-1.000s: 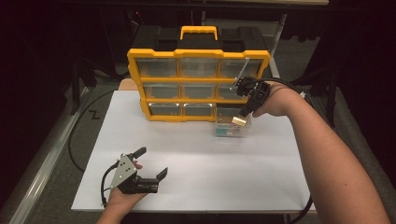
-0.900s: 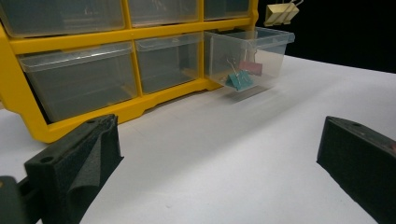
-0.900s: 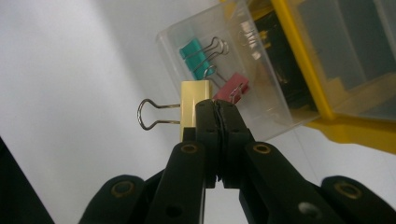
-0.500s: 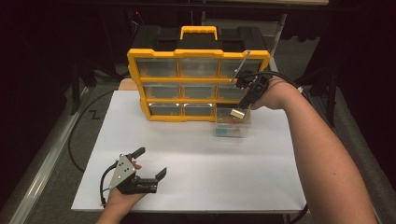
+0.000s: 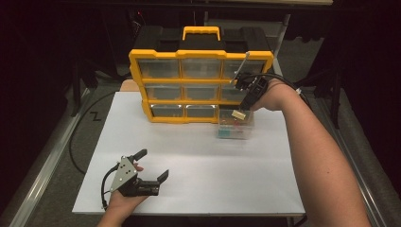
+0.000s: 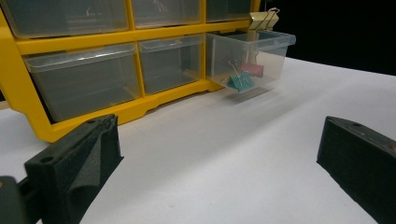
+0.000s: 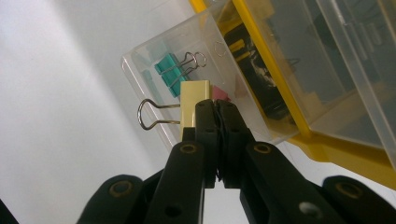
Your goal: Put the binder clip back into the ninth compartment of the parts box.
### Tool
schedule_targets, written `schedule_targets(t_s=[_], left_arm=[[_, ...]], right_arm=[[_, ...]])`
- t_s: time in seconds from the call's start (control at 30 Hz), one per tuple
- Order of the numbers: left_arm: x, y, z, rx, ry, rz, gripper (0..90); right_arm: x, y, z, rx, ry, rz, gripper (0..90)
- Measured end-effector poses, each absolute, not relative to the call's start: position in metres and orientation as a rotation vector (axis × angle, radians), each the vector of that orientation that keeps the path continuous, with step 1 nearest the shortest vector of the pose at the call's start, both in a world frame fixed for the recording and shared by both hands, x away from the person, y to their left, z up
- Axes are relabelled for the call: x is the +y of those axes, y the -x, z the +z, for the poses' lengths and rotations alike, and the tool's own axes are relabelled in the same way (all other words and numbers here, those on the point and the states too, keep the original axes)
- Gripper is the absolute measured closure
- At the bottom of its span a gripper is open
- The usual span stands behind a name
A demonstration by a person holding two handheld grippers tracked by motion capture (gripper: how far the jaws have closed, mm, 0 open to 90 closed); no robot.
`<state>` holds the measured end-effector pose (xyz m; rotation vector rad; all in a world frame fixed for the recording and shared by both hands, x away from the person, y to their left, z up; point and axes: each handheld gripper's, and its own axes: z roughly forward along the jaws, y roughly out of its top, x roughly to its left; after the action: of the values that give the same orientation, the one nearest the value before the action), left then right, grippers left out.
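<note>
1. The right claw (image 7: 215,109) is pinching a pale yellow binder clip (image 7: 194,103), its jaws pressed together on the clip's edge. Part of the clip's body is covered by the jaws, so only its left part and wire loops show in the right gripper view.
2. The clip hangs just above the open top of a clear plastic drawer (image 5: 235,126) that stands on the white tabletop (image 5: 208,165) in front of the yellow organiser (image 5: 201,85). Whether the clip touches the drawer's rim cannot be told.
3. Inside the drawer lie a teal binder clip (image 6: 241,81) and a pink one (image 6: 252,69). The pink one is mostly hidden behind the jaws in the right gripper view, and through the cloudy wall their shapes are soft in the high view.
4. The left claw (image 5: 152,165) rests low on the near left of the tabletop, jaws spread wide, holding nothing. In the left gripper view both jaws are cut off by the frame's edges.
5. The organiser's other drawers are frosted, so their contents are hard to make out, and its dark back half fades into the shadow behind.
</note>
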<state>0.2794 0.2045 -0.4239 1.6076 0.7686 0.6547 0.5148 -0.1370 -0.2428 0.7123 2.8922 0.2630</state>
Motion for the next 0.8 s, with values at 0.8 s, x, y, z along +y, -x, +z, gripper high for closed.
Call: schedule_targets(t_s=[0.8], left_arm=[[0.205,-0.279,-0.424,0.768,-1.604,0.651,0.2]], right_arm=[[-0.122,-0.519,-0.255,2.907,-0.784,0.263,65.1]])
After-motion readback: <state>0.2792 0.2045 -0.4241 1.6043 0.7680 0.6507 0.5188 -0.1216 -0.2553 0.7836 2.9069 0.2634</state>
